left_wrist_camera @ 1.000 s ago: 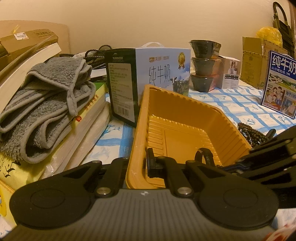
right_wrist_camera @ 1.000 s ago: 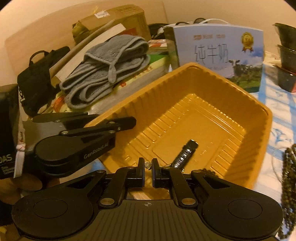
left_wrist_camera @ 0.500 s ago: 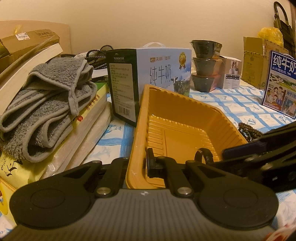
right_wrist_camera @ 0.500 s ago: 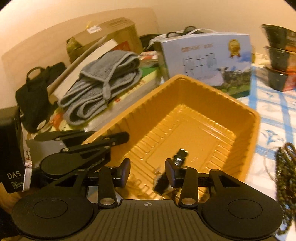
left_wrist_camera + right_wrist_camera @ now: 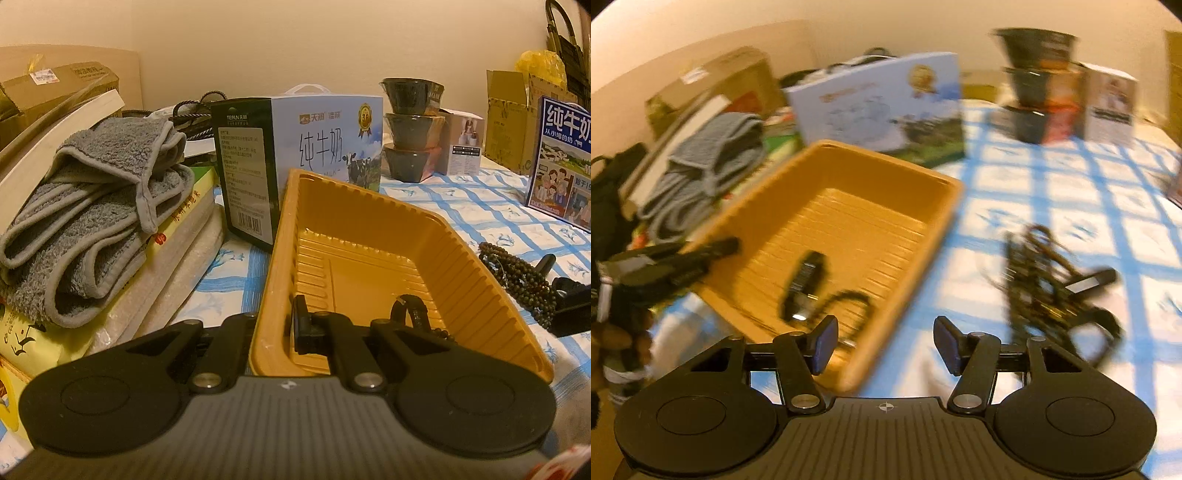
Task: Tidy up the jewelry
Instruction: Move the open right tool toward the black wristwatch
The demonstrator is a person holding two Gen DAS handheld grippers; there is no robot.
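Observation:
An orange plastic tray (image 5: 369,236) (image 5: 886,192) stands on the blue checked cloth. A black watch-like band (image 5: 805,284) and a thin dark cord lie in it; the band also shows in the left wrist view (image 5: 413,314). My left gripper (image 5: 275,325) is shut on the tray's near left rim. My right gripper (image 5: 884,345) is open and empty, above the tray's near right corner. A dark bead necklace (image 5: 1034,280) (image 5: 517,273) lies on the cloth to the right of the tray. The right wrist view is motion-blurred.
A milk carton (image 5: 317,155) stands behind the tray. A grey towel (image 5: 92,214) lies on stacked books at left. Stacked dark bowls (image 5: 410,129) and a small white box are at the back. Another carton (image 5: 561,162) stands at the right.
My right gripper opened and let the black band drop into the tray, then pulled back and swung right toward the bead necklace. The left gripper has stayed shut on the tray rim.

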